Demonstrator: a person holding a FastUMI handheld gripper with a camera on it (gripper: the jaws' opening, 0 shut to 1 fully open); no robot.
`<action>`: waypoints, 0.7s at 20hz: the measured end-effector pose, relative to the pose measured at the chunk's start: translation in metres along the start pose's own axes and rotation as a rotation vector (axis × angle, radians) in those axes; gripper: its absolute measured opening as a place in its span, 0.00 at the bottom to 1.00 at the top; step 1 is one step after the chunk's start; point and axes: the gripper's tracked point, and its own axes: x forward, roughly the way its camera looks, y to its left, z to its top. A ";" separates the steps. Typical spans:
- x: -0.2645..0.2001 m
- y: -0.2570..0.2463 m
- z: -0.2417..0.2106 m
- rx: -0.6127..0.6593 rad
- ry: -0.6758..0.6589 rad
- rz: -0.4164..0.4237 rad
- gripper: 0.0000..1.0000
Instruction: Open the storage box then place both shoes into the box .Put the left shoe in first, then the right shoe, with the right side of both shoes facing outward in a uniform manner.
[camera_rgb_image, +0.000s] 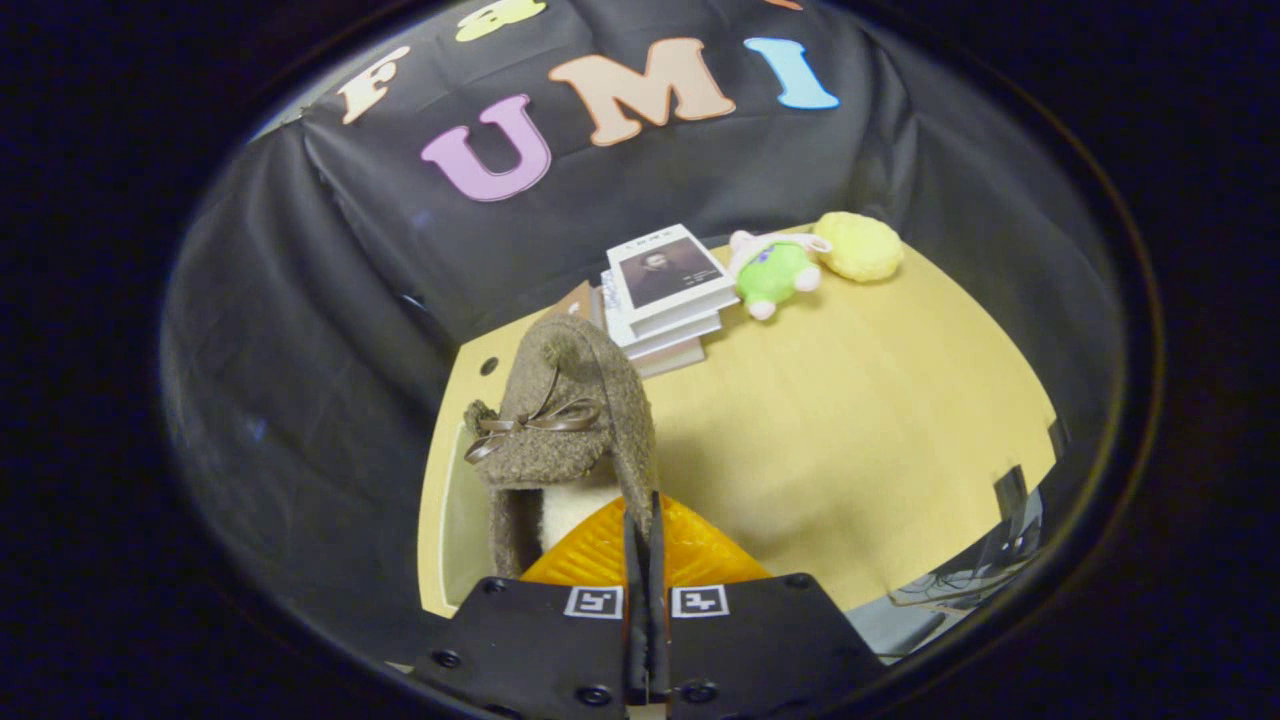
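Note:
A brown fuzzy shoe (560, 420) with a small brown bow hangs toe-up in front of me, lifted above the wooden table (850, 420). Its pale lining faces me. My gripper (645, 520) is shut on the rim of the shoe's opening, the two fingers pressed together on the fabric edge. The shoe's left half hangs beside the fingers. I cannot tell whether it is the left or the right shoe.
Beyond the shoe, a stack of books (665, 295) lies at the table's far side. A green and white plush toy (775, 272) and a yellow fluffy ball (860, 246) lie next to the books. The table's edge drops off to the near right.

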 end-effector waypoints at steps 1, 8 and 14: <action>0.003 0.008 -0.003 -0.003 0.007 0.010 0.04; 0.038 0.042 -0.044 -0.016 0.087 0.032 0.04; 0.058 0.031 -0.064 -0.021 0.088 -0.046 0.08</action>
